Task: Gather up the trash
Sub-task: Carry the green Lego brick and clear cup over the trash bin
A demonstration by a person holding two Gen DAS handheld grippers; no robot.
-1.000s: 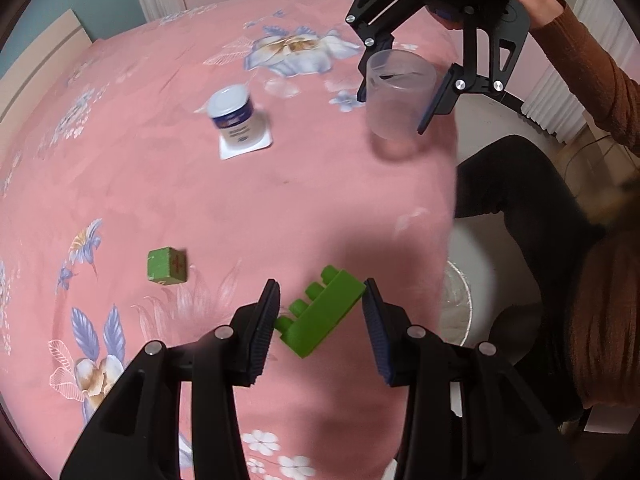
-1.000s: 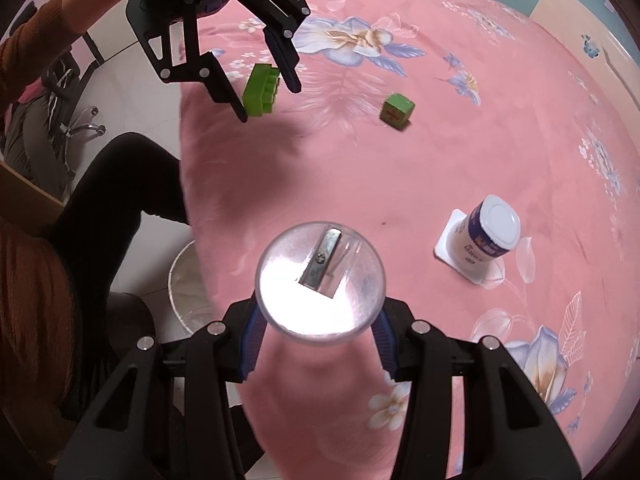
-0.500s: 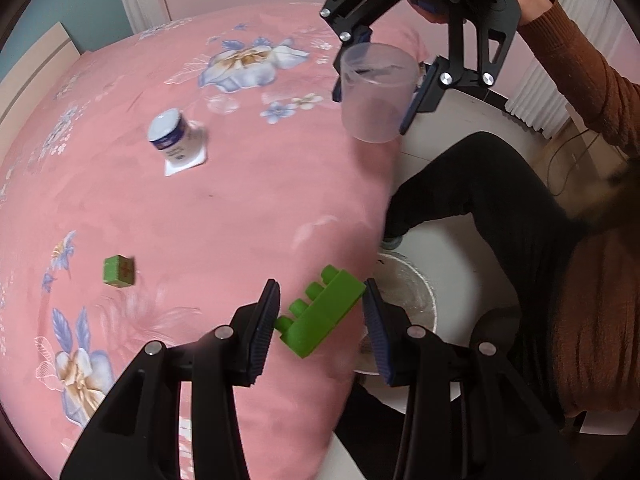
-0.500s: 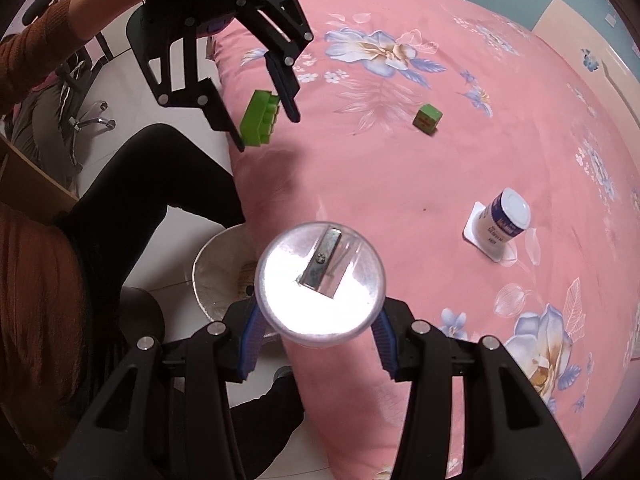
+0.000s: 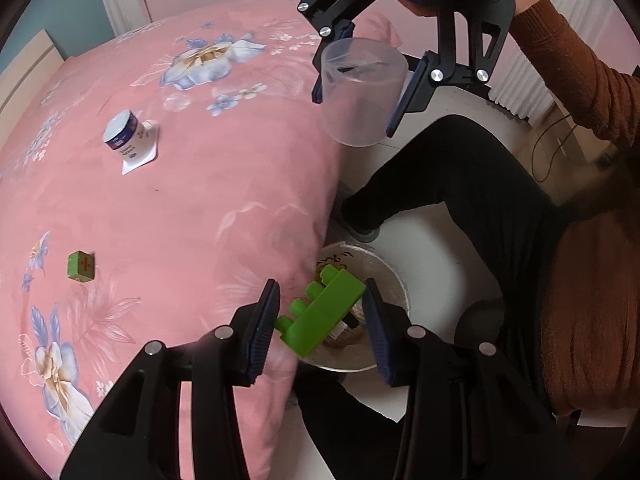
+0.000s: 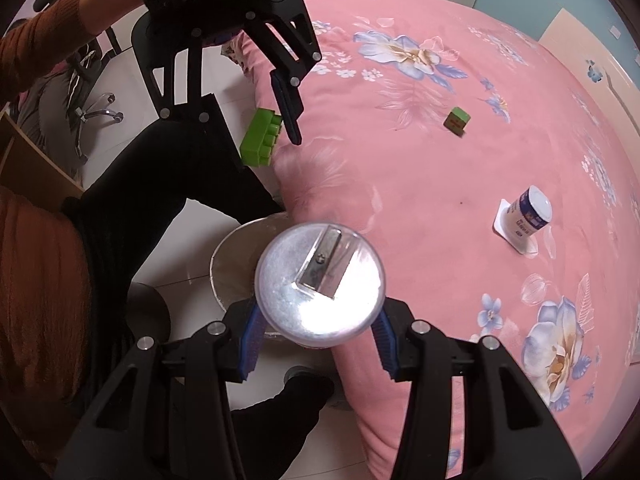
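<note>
The left gripper (image 5: 320, 316) clamps a green toy brick (image 5: 320, 314), long axis slanting up-right, studs facing up-left, hiding most of the bin (image 5: 394, 280) beneath. Farther off, the right gripper (image 6: 316, 332) grips a clear cup (image 6: 320, 280), its contents blurred.

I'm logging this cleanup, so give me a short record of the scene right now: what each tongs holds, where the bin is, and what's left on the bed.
left tongs: shut on green brick, held above the bin
right tongs: shut on clear cup, a metal sharpener inside
bin: on the floor beside the bed edge, some trash already in it
left on bed: green cube, white bottle upside down on its cap
</note>
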